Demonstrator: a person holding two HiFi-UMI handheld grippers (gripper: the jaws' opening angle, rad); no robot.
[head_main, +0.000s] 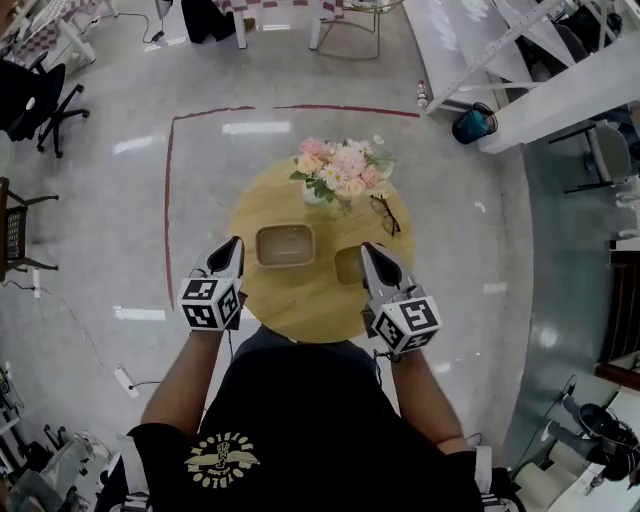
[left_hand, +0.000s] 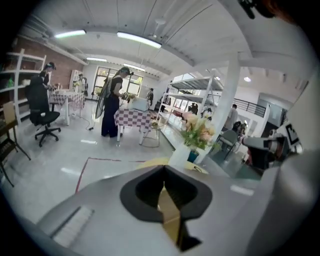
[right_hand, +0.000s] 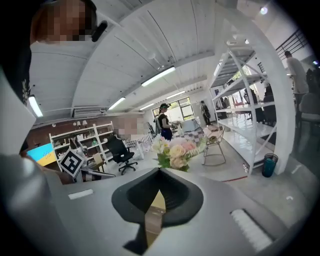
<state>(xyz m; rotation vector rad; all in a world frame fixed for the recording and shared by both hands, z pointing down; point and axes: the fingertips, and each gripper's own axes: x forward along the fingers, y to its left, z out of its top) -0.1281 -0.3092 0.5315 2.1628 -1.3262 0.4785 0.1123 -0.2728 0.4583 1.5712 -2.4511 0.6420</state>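
The left gripper is held at the left edge of the round table, its jaws pressed together on nothing, just beside the square dish. The right gripper, likewise closed and empty, is held over a smaller dish, which is partly hidden by it. Flowers and glasses are set near the far rim. Bare floor is seen around the table, marked by a red tape line.
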